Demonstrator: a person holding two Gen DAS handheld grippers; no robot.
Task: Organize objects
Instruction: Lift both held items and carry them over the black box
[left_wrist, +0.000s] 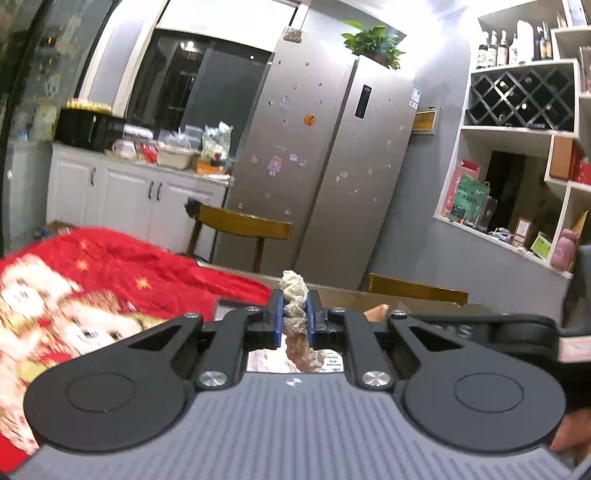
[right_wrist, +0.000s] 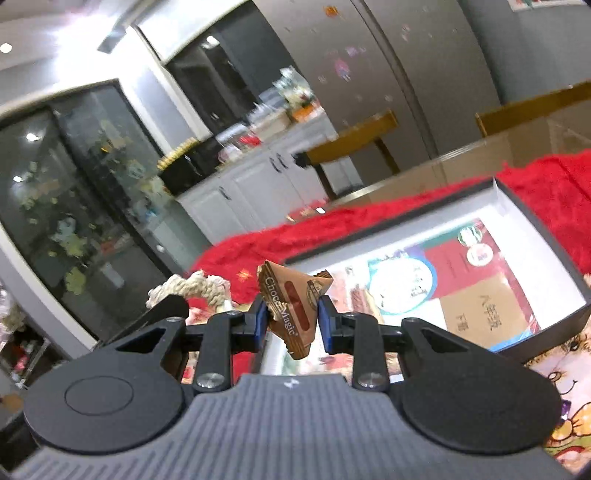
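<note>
Left jaws tight on knotted cream rope (left_wrist: 294, 300); right jaws pinching glossy triangular chocolate packet (right_wrist: 291, 308).

We can't see the lower end of the rope (left_wrist: 295, 295), it's tucked behind the left hand-held gripper (left_wrist: 294, 314). The red blanket (left_wrist: 92, 288) is smeared with blur, and the box (right_wrist: 576, 266) runs off the right edge.

Grey walls, a steel fridge (left_wrist: 325, 147), white cabinets (left_wrist: 122, 192) — wooden chairs (left_wrist: 243, 225) and white shelving (left_wrist: 517, 129) beside.
</note>
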